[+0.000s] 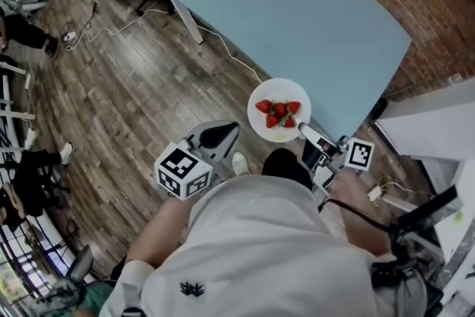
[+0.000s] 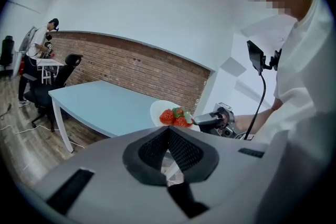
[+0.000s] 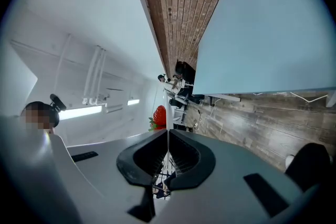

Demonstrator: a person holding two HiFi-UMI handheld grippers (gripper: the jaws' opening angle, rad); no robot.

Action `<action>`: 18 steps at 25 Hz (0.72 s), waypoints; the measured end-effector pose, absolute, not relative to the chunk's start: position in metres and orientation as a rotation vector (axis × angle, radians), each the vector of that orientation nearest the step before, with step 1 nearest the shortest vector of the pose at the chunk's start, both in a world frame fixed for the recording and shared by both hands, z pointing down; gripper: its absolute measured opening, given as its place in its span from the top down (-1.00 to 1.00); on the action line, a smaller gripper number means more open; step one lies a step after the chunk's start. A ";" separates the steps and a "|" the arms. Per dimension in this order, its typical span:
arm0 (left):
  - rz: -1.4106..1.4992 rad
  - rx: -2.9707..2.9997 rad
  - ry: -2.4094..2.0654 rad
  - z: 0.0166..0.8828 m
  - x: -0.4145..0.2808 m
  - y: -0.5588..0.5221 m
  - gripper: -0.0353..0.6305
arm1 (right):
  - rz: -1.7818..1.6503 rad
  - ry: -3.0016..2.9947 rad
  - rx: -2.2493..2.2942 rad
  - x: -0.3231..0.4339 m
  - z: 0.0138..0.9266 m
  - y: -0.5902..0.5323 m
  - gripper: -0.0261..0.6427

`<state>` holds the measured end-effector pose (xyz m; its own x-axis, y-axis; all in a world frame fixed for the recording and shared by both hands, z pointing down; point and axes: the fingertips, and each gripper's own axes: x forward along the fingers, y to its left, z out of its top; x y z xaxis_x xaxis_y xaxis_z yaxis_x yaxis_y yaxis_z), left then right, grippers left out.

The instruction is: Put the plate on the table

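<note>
The right tongs point(image 1: 303, 131) are clamped on the near rim of the plate point(image 1: 269, 131), which extends forward from them, level, carrying strawberries point(image 1: 279, 112). The plate hangs over the near edge of the blue bench point(image 1: 297, 11) and is judged not yet set down. Free bench top lies ahead and to the left. The left tongs point(image 1: 217, 136) are pressed together on nothing, beside the plate but apart from it; being round, the plate has no long axis

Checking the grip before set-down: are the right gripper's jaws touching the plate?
Touching. In the right gripper view, the right gripper has its jaws shut on the plate, whose rim runs edge-on between them.
</note>
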<state>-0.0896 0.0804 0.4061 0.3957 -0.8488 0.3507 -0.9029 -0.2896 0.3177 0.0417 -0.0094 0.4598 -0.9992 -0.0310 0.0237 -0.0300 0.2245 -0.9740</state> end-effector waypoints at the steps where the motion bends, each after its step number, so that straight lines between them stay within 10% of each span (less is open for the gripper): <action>1: 0.154 2.195 -1.490 0.407 -0.094 0.079 0.89 | -1.953 2.456 -0.066 0.037 0.458 -0.011 0.87; 18: 0.263 2.253 -1.411 0.387 -0.145 -0.146 0.89 | -1.918 2.418 -0.165 -0.020 0.480 -0.246 0.87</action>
